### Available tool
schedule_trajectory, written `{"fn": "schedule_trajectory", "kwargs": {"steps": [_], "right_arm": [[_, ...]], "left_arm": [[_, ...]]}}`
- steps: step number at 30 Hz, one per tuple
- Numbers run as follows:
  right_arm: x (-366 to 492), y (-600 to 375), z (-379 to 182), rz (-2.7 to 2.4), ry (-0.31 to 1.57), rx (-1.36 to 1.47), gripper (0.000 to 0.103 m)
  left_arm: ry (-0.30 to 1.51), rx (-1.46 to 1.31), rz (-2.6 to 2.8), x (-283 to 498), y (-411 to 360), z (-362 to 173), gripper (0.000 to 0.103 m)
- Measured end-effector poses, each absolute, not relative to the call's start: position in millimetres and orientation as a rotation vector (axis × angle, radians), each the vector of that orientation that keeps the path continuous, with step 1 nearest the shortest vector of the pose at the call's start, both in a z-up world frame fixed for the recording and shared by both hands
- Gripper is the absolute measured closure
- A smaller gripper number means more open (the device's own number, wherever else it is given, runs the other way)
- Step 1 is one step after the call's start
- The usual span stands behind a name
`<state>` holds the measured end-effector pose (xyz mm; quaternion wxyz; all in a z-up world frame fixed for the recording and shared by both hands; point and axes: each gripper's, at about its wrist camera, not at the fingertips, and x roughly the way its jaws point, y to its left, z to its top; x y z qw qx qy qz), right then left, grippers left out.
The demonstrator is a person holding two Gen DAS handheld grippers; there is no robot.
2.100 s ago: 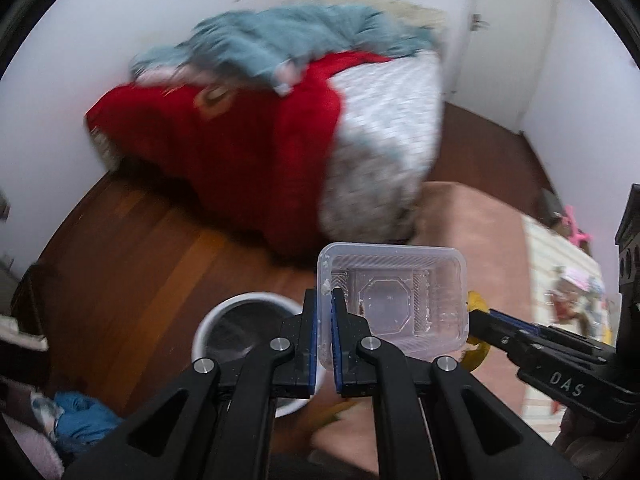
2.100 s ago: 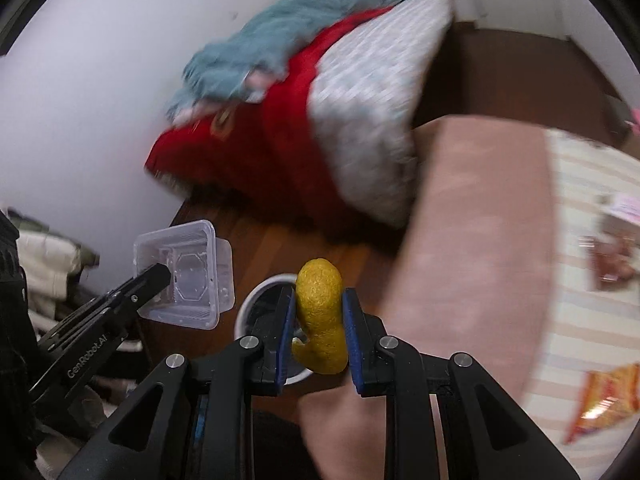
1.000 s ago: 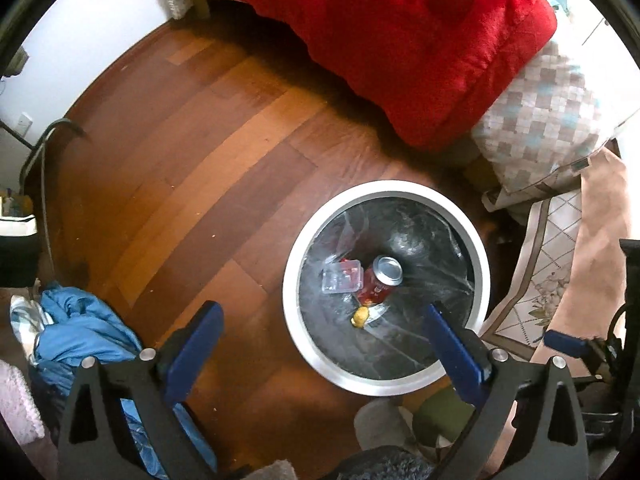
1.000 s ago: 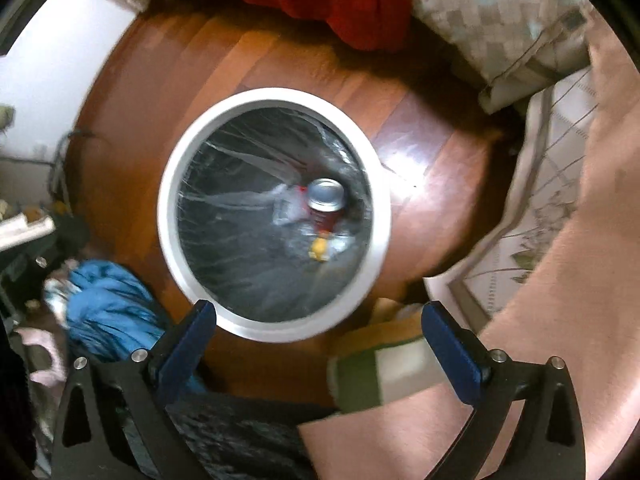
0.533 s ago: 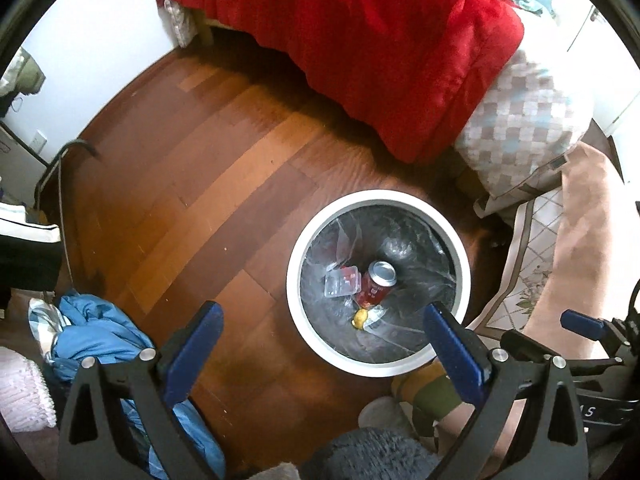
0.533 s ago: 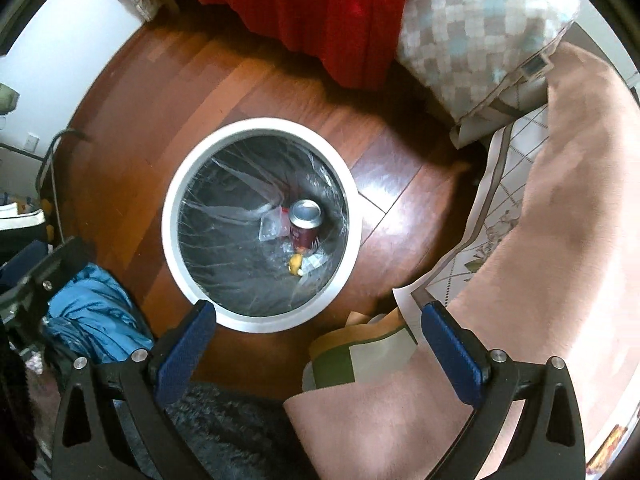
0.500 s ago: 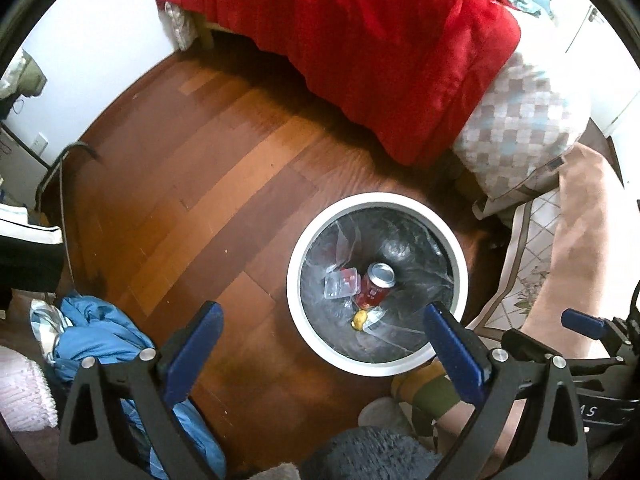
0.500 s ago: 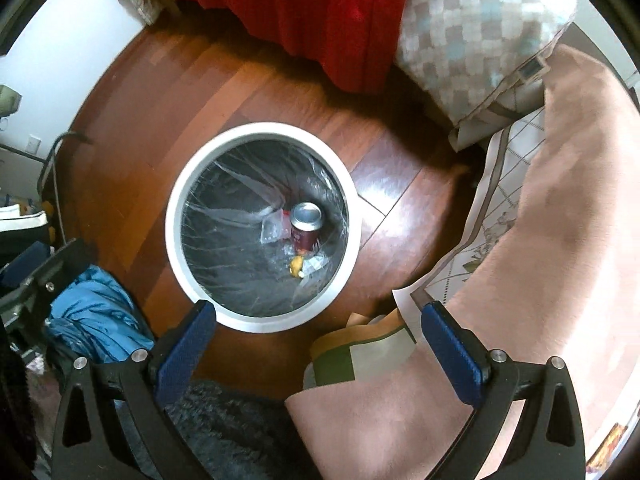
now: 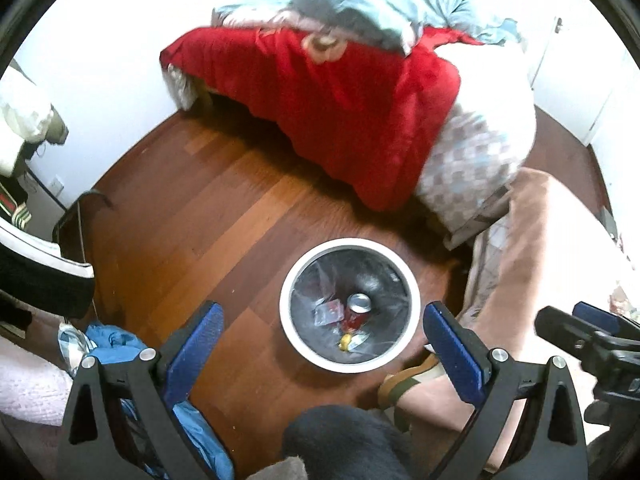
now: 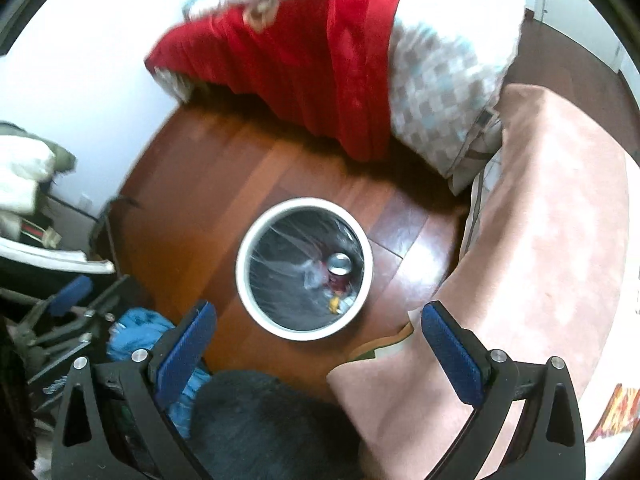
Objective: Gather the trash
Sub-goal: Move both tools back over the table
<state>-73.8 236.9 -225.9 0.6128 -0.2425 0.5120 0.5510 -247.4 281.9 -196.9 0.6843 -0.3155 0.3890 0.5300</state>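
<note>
Both tools spread, empty: left tool (image 9: 320, 354), right tool (image 10: 316, 340). Bin (image 9: 349, 304) centre frame holds can (image 9: 359, 309), clear tray (image 9: 329, 313), yellow scrap (image 9: 345, 343). Snack wrapper (image 10: 614, 412) lower right still out.

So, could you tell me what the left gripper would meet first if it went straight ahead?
Probably the white bin: the open left gripper points down at its mouth, so it would likely reach the can and clear tub.

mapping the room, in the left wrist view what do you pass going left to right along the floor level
blue cloth → white trash bin → clear plastic container → red soda can → pink blanket → right gripper
</note>
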Motion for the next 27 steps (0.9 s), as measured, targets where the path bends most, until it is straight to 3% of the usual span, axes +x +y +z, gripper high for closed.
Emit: {"fn": "schedule_trajectory", "kwargs": {"steps": [8, 20, 27], "right_arm": [[-2, 131, -185, 1.141, 1.173, -0.39, 0.0], [212, -46, -238, 0.615, 1.205, -0.385, 0.0], [327, -66, -272, 0.533, 1.199, -0.432, 0.0]], "left_arm": [[0.857, -0.643, 1.089, -177, 226, -190, 0.001], [1.053, -0.559, 0.808, 38, 144, -273, 0.001], [1.117, -0.48, 0.733, 142, 133, -294, 0.001]]}}
